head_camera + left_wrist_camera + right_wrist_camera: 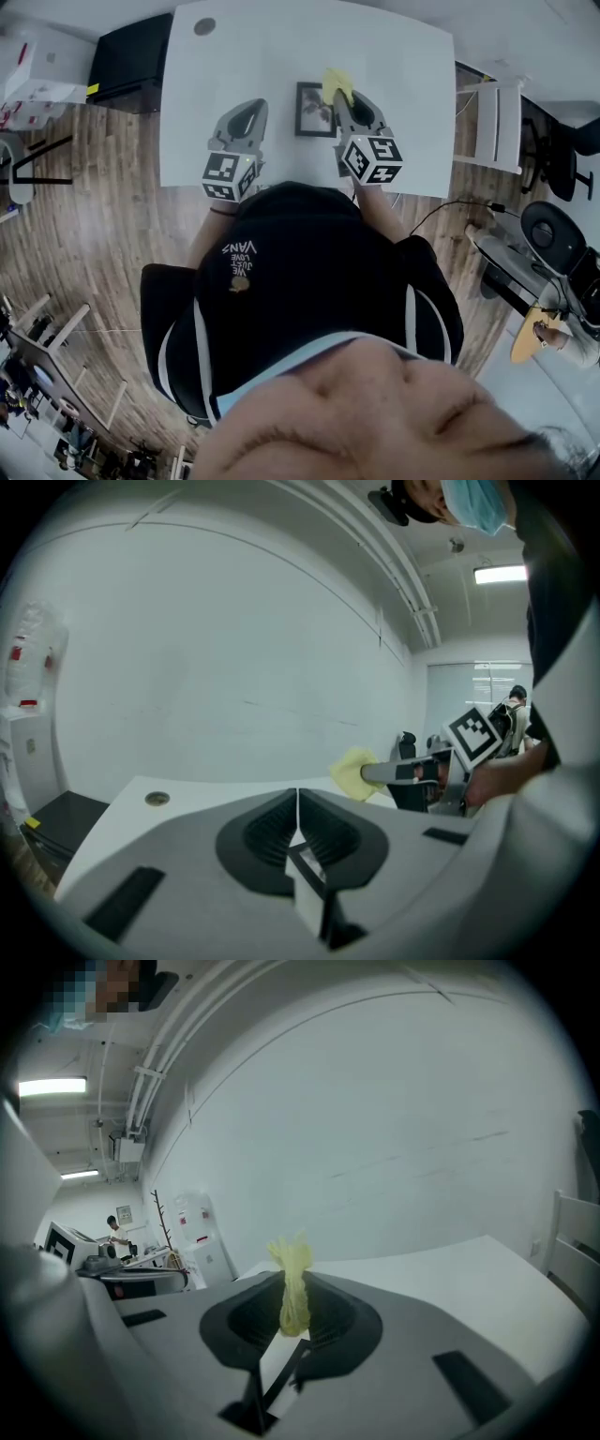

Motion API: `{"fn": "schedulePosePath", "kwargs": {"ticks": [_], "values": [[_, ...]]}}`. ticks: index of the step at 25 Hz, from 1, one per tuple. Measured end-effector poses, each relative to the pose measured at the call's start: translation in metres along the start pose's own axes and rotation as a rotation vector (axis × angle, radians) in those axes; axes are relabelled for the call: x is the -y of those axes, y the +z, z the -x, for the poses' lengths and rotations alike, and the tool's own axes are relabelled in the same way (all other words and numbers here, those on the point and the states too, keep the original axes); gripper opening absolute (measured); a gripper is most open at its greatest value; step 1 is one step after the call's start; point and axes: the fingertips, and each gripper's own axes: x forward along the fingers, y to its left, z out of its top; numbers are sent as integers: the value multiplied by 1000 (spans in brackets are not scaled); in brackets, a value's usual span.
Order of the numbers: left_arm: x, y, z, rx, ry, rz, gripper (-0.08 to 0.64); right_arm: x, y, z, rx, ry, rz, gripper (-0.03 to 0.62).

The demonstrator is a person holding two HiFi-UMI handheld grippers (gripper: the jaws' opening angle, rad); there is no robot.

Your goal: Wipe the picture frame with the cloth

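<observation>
The right gripper (294, 1318) has its jaws pinched tight on a bunched yellow cloth (292, 1279), with a tuft left standing proud beyond the tips; that loose end is probably meant as the wiping pad, so soft fabric rather than hard plastic meets the glass. In the head view the cloth sits at the upper right corner of the dark picture frame (312, 110), which rests near the middle of the white table (403, 75), just ahead of the person. Whether cloth and frame touch cannot be told from here, nor whether the frame lies flat or leans. The left gripper (297, 803) has its jaws fully closed on nothing and hangs over bare tabletop to the left of the frame, apart from it. It seems parked there, near enough to steady the frame should wiping push it along the smooth surface
</observation>
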Motion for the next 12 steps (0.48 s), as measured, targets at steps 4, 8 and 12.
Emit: {"fn": "schedulePosePath", "kwargs": {"ticks": [4, 8, 12], "values": [[-4, -3, 8, -5, 29, 2, 17, -4, -8, -12, -26, 19, 6, 46], [-2, -6, 12, -9, 47, 10, 17, -3, -18, -21, -56, 31, 5, 46], [0, -8, 14, -13, 59, 15, 18, -1, -33, -31, -92, 41, -4, 46]]}}
